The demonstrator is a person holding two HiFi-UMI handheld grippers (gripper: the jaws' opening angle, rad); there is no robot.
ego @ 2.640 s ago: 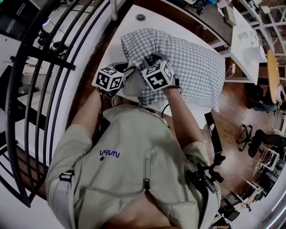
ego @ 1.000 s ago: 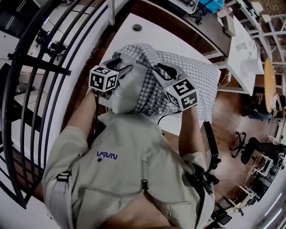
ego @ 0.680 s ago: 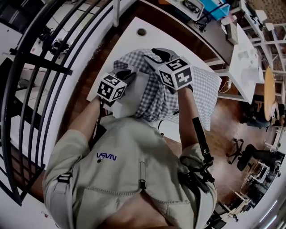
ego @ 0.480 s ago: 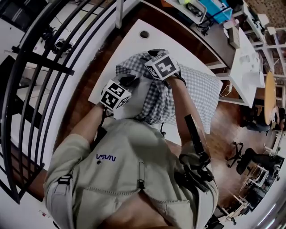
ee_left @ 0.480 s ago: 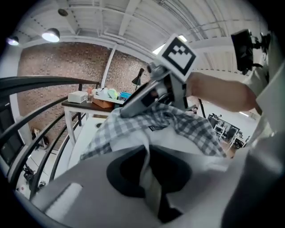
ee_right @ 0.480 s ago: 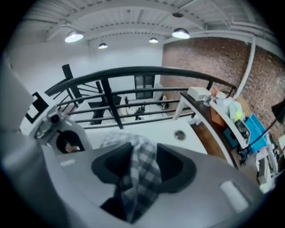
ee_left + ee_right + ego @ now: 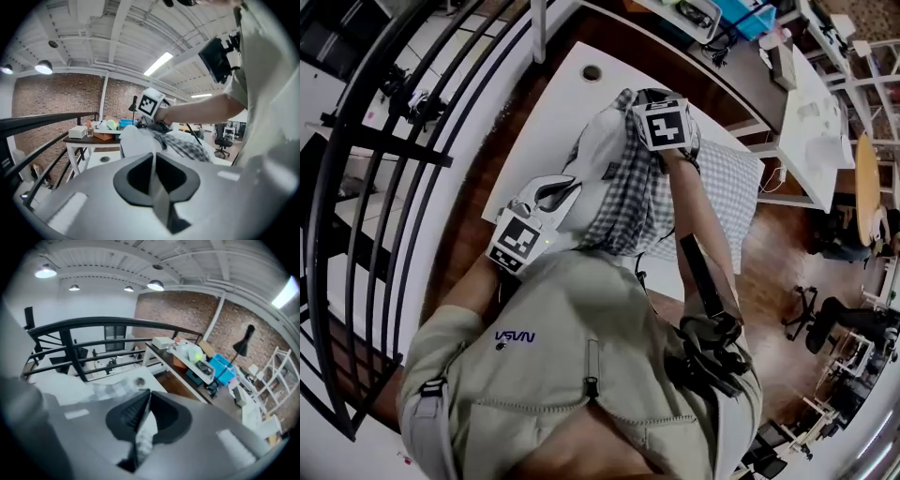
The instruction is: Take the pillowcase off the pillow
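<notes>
A white pillow (image 7: 598, 155) sticks out of a blue-and-white checked pillowcase (image 7: 642, 202) on the white table (image 7: 553, 103). My left gripper (image 7: 562, 194) is near my chest, shut on a fold of the pillow's white cloth; in the left gripper view (image 7: 153, 157) a thin white sheet runs between its closed jaws. My right gripper (image 7: 645, 97) is farther out, over the pillow's far end. Its jaws have just closed on the pillowcase edge, and checked cloth shows between them in the right gripper view (image 7: 147, 394). The pillowcase (image 7: 187, 145) lies bunched behind the pillow (image 7: 133, 140).
A black curved railing (image 7: 384, 141) runs along the table's left side. The table has a round cable hole (image 7: 592, 72). A cluttered desk (image 7: 197, 362) stands beyond it, another white table (image 7: 811, 94) is at the right, and office chairs (image 7: 834, 319) stand on the wooden floor.
My left gripper has pulled back toward my body with the white pillow cloth. My right gripper has swung away across the pillow to its far end and closed on checked cloth. More white pillow shows.
</notes>
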